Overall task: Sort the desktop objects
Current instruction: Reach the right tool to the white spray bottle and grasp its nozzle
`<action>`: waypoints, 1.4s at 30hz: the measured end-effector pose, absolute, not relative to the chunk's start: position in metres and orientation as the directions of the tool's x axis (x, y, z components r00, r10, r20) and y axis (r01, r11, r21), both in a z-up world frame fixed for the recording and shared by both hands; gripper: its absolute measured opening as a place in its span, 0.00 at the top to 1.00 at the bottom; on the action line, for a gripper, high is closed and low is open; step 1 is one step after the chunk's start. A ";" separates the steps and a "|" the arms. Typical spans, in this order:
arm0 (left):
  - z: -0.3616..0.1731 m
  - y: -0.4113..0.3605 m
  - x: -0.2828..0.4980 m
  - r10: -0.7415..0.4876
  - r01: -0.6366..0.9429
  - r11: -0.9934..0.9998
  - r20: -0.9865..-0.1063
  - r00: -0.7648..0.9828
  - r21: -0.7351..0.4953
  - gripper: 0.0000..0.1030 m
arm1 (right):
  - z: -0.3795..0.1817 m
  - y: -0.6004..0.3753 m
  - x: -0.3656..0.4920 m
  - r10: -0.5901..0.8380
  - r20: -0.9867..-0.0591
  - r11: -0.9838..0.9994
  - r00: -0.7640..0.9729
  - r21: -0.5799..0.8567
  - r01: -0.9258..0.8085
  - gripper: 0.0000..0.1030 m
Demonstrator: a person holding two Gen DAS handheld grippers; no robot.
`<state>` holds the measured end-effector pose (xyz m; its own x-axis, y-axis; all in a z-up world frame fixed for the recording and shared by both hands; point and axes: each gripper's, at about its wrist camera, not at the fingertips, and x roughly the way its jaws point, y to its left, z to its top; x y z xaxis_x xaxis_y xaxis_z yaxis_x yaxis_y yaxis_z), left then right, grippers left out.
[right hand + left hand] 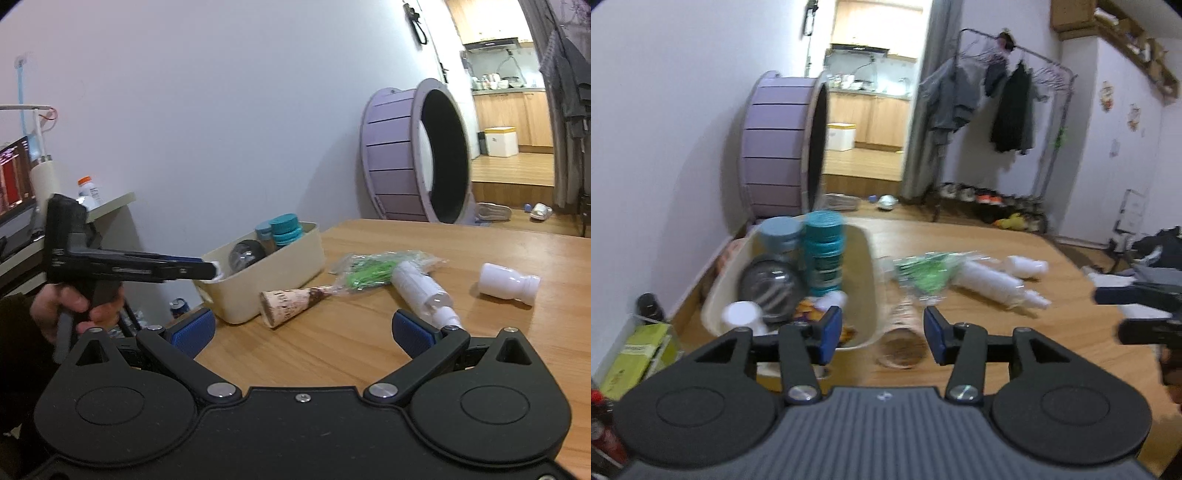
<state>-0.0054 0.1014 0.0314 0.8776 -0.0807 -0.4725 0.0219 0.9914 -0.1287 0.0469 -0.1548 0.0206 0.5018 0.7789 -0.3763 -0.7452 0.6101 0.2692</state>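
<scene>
Both claws, left (882, 332) and right (303, 332), gape empty. Jars fill the bin (258, 284) at the table's (369, 350) left edge; cone (288, 304), bag (373, 271), bottles remain.

Wooden table (480, 332) — carrying a cream bin (266, 280) at its left edge, a paper cone (288, 301) just beside it, then a green-filled plastic bag (373, 271), a spray bottle (421, 290), and a small white bottle (508, 283) lying apart.

No text, label or number is clear enough to read.
</scene>
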 end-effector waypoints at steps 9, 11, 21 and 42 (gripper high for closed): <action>0.018 0.061 0.002 -0.268 0.194 0.959 -0.434 0.860 -0.208 0.52 | 0.015 -0.164 0.083 0.647 -0.468 0.730 0.602 0.149 -0.668 0.00; 0.013 0.057 0.003 -0.279 0.207 0.956 -0.430 0.859 -0.207 0.52 | 0.011 -0.163 0.092 0.629 -0.488 0.739 0.605 0.134 -0.660 0.03; -0.003 0.054 0.005 -0.241 0.194 0.969 -0.423 0.874 -0.152 0.52 | -0.007 -0.144 0.125 0.609 -0.545 0.721 0.577 0.075 -0.689 0.36; 0.000 0.055 0.000 -0.234 0.182 0.970 -0.411 0.881 -0.162 0.52 | -0.031 -0.133 0.140 0.574 -0.582 0.724 0.576 0.032 -0.689 0.76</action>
